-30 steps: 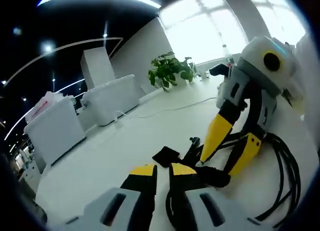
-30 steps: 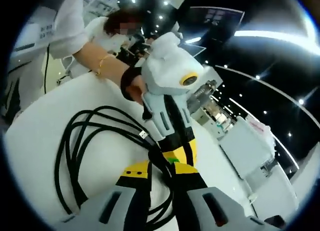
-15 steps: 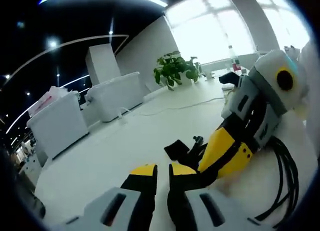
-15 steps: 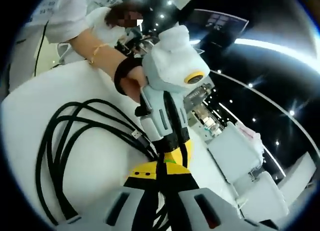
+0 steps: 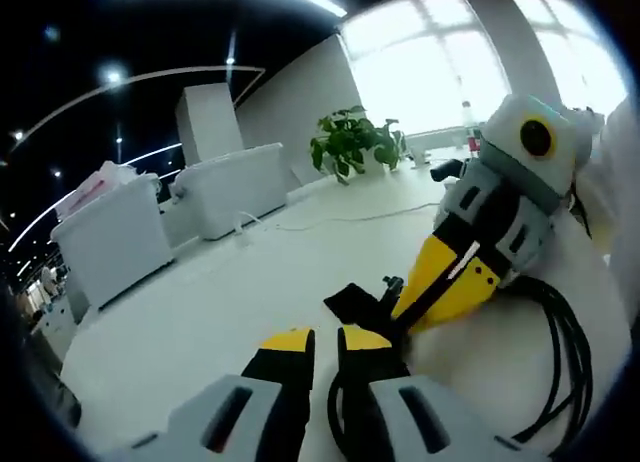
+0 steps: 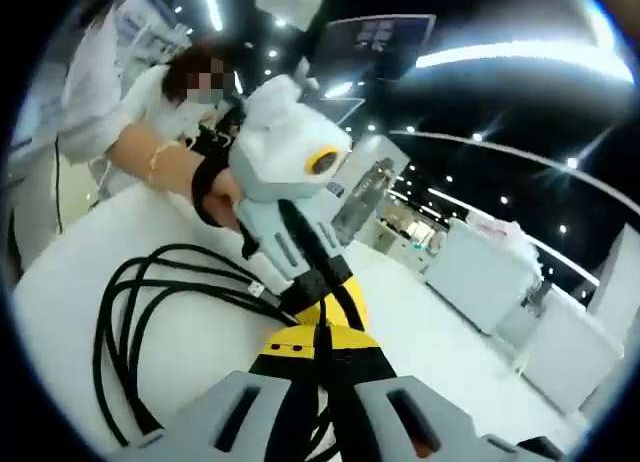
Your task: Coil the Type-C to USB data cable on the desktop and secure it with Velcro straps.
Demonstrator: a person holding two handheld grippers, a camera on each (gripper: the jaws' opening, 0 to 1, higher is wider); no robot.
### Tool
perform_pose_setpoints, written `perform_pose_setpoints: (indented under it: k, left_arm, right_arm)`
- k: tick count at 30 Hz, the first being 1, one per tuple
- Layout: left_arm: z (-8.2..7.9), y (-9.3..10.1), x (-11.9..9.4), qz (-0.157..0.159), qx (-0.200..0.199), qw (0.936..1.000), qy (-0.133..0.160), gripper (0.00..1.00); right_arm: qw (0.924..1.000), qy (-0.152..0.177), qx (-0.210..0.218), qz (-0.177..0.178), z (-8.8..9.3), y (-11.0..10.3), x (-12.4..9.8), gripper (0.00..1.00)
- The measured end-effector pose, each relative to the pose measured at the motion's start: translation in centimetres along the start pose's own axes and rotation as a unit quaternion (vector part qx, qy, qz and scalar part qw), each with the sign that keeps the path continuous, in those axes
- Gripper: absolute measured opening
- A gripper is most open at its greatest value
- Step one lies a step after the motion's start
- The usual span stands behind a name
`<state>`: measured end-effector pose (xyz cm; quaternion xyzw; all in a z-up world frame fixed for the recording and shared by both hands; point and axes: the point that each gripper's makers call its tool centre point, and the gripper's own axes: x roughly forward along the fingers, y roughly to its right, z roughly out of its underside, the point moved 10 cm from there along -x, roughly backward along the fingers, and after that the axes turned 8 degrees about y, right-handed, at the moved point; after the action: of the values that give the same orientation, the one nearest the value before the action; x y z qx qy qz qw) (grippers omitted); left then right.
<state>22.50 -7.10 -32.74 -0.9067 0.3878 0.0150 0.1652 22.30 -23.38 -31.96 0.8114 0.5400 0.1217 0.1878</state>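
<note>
Smooth white worktop (image 5: 250, 282), slight sheen, faint soft reflections. Black cable (image 6: 130, 312), rubbery matt jacket; small bright metal plug (image 6: 257, 289) at one end. Black strap (image 5: 352, 304) at 12 o'clock of the left gripper (image 5: 322, 342), flat and matt, cloth-like. Gripper tips glossy yellow plastic over black; bodies matt pale grey plastic, on the right gripper (image 6: 322, 340) too. Leafy green plant (image 5: 350, 142), dull foliage. White bins (image 5: 115, 247), smooth plastic look.
</note>
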Motion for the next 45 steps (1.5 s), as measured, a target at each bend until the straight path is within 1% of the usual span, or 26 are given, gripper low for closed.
perform_pose_setpoints:
  k: [3,5,7,8,9,10,12,13,16,18,19,21,22,23,25,26,29,31,34,37,38,41,42,43,44,45]
  left_arm:
    - [-0.2,0.2,0.3,0.017,0.016,0.9997,-0.005,0.06]
    - [-0.5,0.3,0.6,0.031,0.036,0.9988,-0.013,0.05]
    - [-0.6,0.4,0.8,0.037,0.038,0.9985,-0.013,0.05]
    - [-0.7,0.4,1.0,0.041,0.039,0.9983,-0.014,0.05]
    - [-0.7,0.5,1.1,0.042,0.039,0.9983,-0.014,0.04]
    - [-0.7,0.6,1.2,0.043,0.042,0.9981,-0.015,0.04]
    - [-0.8,0.7,1.2,0.042,0.058,0.9973,-0.016,0.04]
    - [-0.8,0.7,1.2,0.042,0.062,0.9971,-0.017,0.04]
    - [-0.8,0.8,1.3,0.043,0.071,0.9964,-0.018,0.04]
    - [-0.8,0.8,1.5,0.044,0.069,0.9965,-0.017,0.04]
    - [-0.8,0.8,1.5,0.045,0.066,0.9967,-0.016,0.04]
    - [-0.8,0.9,1.7,0.048,0.063,0.9968,-0.014,0.04]
    - [-0.9,0.9,1.7,0.049,0.063,0.9967,-0.014,0.04]
    - [-0.9,0.9,1.7,0.05,0.063,0.9967,-0.014,0.04]
    - [-0.8,0.7,1.9,0.049,0.06,0.9969,-0.013,0.03]
    - [-0.7,0.6,1.9,0.05,0.051,0.9974,-0.011,0.03]
    - [-0.5,0.7,1.9,0.063,0.012,0.9979,-0.001,0.03]
    - [-0.5,0.6,1.8,0.062,0.019,0.9979,-0.001,0.03]
    - [-0.5,0.6,1.8,0.06,0.023,0.9979,-0.001,0.03]
    - [-0.3,0.7,1.7,0.061,0.012,0.9981,0.004,0.03]
    - [-0.2,0.9,1.6,0.069,0.005,0.9976,0.002,0.03]
    - [-0.2,1.0,1.7,0.062,0.014,0.998,0.005,0.03]
    - [-0.2,1.0,1.7,0.061,0.019,0.998,0.004,0.03]
    - [-0.2,1.0,1.7,0.06,0.021,0.998,0.004,0.03]
    - [-0.2,1.0,1.7,0.06,0.025,0.9979,0.004,0.03]
    - [-0.3,1.0,1.6,0.059,0.027,0.9979,0.003,0.03]
  right_arm:
    - [0.9967,0.001,0.079,0.017,0.3,1.6,-0.3,0.02]
    - [0.9932,-0.007,0.114,0.021,0.8,2.5,-0.1,0.02]
    - [0.9902,-0.015,0.137,0.023,1.4,3.0,0.1,0.02]
    - [0.9863,-0.026,0.161,0.02,1.8,3.2,0.3,0.02]
    - [0.982,-0.039,0.183,0.026,2.3,3.4,0.4,0.02]
    - [0.9793,-0.045,0.195,0.031,2.6,3.6,0.3,0.02]
    - [0.9809,-0.072,0.178,0.03,3.3,3.7,0.2,0.02]
    - [0.9805,-0.077,0.178,0.032,3.5,3.7,0.2,0.02]
    - [0.9783,-0.099,0.18,0.022,4.0,3.5,0.6,0.02]
    - [0.9738,-0.117,0.194,0.02,3.9,3.8,0.9,0.02]
    - [0.9688,-0.138,0.206,0.011,3.8,3.9,1.0,0.02]
    - [0.9638,-0.162,0.212,-0.006,3.5,4.4,1.4,0.02]
    - [0.9679,-0.163,0.191,-0.021,3.4,4.5,1.5,0.02]
    - [0.9723,-0.163,0.166,-0.027,3.3,4.5,1.7,0.02]
    - [0.9791,-0.163,0.119,-0.027,3.1,4.6,1.9,0.03]
    - [0.9807,-0.165,0.101,-0.024,3.1,4.6,2.1,0.03]
    - [0.9831,-0.167,0.072,-0.017,3.2,4.6,2.3,0.04]
    - [0.9835,-0.17,0.061,-0.012,3.4,4.7,2.5,0.04]
    - [0.9839,-0.167,0.063,-0.01,3.7,5.1,2.7,0.04]
    - [0.9856,-0.16,0.055,-0.004,4.1,5.5,2.8,0.04]
    - [0.986,-0.157,0.057,0.0,4.3,5.7,2.9,0.04]
    - [0.9866,-0.153,0.058,0.009,4.6,6.0,3.2,0.04]
    - [0.9866,-0.157,0.041,0.02,4.5,6.2,3.3,0.04]
    - [0.9842,-0.175,-0.003,0.028,4.4,6.8,3.2,0.03]
    - [0.9843,-0.173,-0.018,0.032,4.1,7.1,3.1,0.01]
    - [0.9878,-0.148,0.021,0.043,3.8,7.1,2.9,0.01]
